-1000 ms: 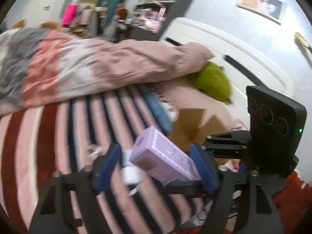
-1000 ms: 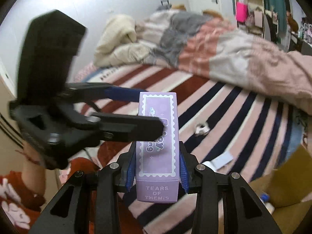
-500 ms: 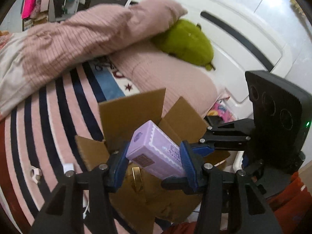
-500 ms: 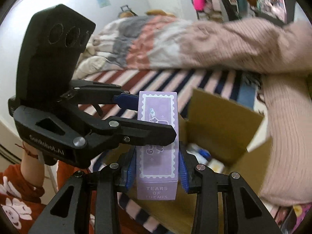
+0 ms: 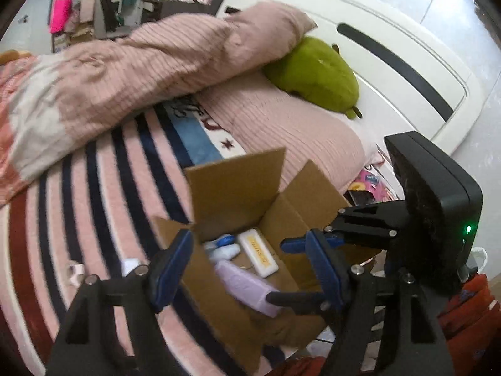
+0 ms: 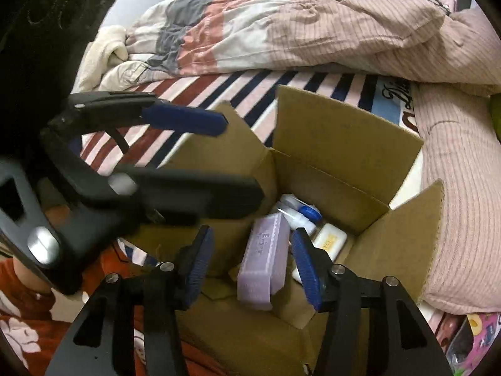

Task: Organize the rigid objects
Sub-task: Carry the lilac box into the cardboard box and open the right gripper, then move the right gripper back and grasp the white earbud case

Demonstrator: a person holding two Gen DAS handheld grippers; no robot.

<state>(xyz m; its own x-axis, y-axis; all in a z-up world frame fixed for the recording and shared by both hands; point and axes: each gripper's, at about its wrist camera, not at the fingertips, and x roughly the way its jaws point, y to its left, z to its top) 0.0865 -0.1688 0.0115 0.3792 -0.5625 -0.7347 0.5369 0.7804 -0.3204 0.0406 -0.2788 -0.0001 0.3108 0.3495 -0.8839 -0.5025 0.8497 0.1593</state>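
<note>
A lilac rectangular box (image 6: 264,266) lies inside the open cardboard box (image 6: 344,131) on the striped bed; it also shows in the left wrist view (image 5: 247,285). My right gripper (image 6: 253,266) is open and empty, jaws spread above the lilac box. My left gripper (image 5: 247,266) is open and empty too, hovering over the cardboard box (image 5: 238,185). In the right wrist view the left gripper (image 6: 219,156) crosses from the left. A white flat case (image 5: 258,253) and a white and blue bottle (image 6: 299,211) lie in the cardboard box.
A pink ribbed pillow (image 5: 281,131) and green plush (image 5: 316,75) lie behind the box by the white headboard (image 5: 391,50). A rumpled duvet (image 6: 281,31) covers the far side. Small white items (image 5: 75,271) lie on the striped blanket (image 5: 94,188).
Both grippers held the lilac box together over the cardboard box. Both have opened and the lilac box now lies inside the cardboard box.
</note>
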